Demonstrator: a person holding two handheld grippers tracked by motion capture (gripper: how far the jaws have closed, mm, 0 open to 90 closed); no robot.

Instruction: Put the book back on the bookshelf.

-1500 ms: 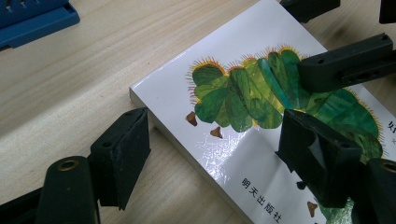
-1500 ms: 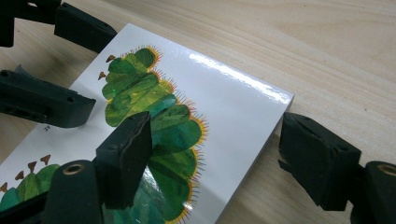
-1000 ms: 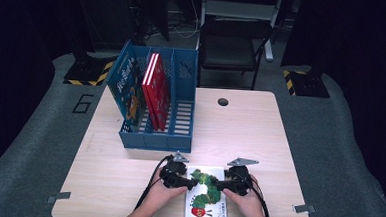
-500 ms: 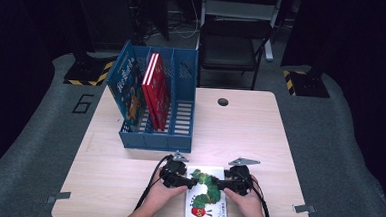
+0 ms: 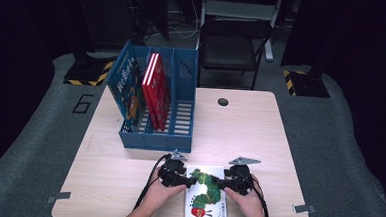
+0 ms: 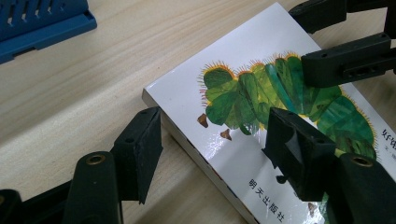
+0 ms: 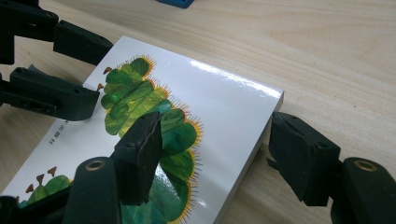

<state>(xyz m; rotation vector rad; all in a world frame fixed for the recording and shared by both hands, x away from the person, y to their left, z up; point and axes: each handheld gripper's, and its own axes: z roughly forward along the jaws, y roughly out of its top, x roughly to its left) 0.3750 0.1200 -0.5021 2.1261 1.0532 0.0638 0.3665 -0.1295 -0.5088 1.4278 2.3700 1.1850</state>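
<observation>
Surface: light wood-grain table [image 5: 259, 137], rounded corners, a dark round hole [image 5: 223, 101] near the far edge, metal brackets at both near corners. It stands on grey carpet [image 5: 44, 146] with a "6" marked on it left of the table. Room beyond is dark: a black folding chair [image 5: 233, 45] behind the far edge, yellow-black hazard-striped bases [image 5: 90, 73] at far left and far right, cables on the floor at the back.

Blue slotted book rack [image 5: 154, 136] sits on the left-centre of the table. It holds a blue picture book [image 5: 128, 90] leaning left and a red book [image 5: 157, 89] upright next to it; right compartment has no book.

Caterpillar book [image 5: 205, 199] lies flat, cover up, at the near edge of the table, centre, just in front of the rack and apart from it. White glossy cover, green caterpillar, glare on the top.

Left gripper [image 5: 176, 173] is at the book's far-left corner. Left gripper view: jaws wide, straddling the book's left edge, one jaw over the cover, the other outside on the table beside the spine. Not clamped on it.

Right gripper [image 5: 237, 178] is at the far-right corner, mirror pose. Right gripper view: jaws wide, one above the caterpillar art, the other off the right edge over bare wood. Contact with the cover can't be told.

Both hands come in from the near edge, cables trailing back.
</observation>
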